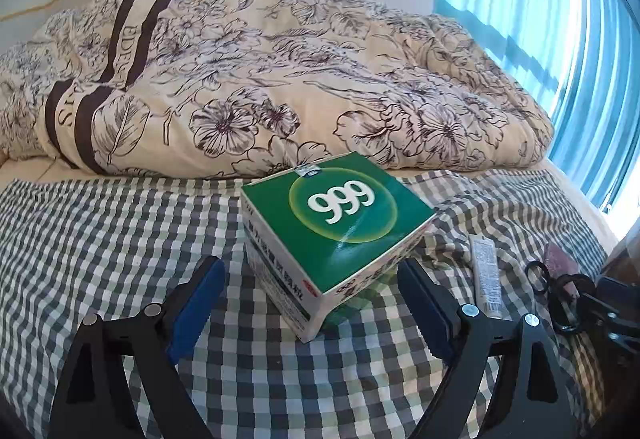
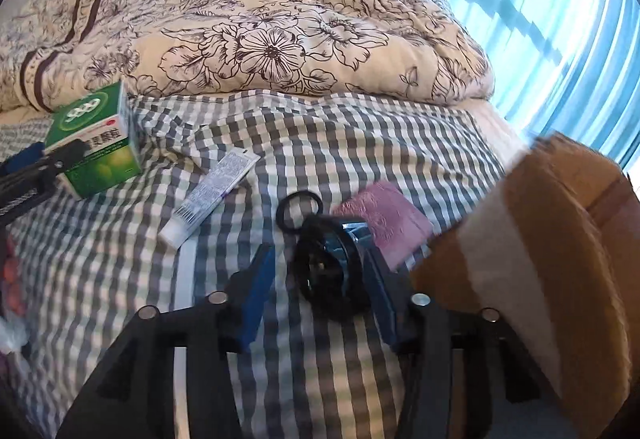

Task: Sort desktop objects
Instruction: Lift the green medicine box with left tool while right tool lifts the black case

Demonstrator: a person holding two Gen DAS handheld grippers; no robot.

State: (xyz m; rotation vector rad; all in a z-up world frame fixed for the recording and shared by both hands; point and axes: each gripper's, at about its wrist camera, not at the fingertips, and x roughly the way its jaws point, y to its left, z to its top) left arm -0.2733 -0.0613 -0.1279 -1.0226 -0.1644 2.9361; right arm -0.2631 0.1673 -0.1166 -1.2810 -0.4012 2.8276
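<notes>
A green and white "999" medicine box [image 1: 336,215] rests tilted on the checked cloth [image 1: 100,239]. Its near corner lies between the fingers of my left gripper [image 1: 308,265], which is open; the left pad [image 1: 196,303] stands clear of the box. That box [image 2: 96,135] also shows at the left of the right wrist view. My right gripper [image 2: 318,253] is open around a black bundle of rings and a clip [image 2: 328,271], which lies close to the right pad [image 2: 380,299]. A black hair ring [image 2: 300,211], a white tube [image 2: 212,195] and a pink-purple pad [image 2: 384,223] lie just beyond.
A crumpled floral quilt [image 1: 280,79] fills the far side of the bed. Blue curtains [image 1: 540,19] hang to the right. An open cardboard box [image 2: 540,239] stands at the right of my right gripper, blurred. Small reddish items [image 2: 8,279] sit at the left edge.
</notes>
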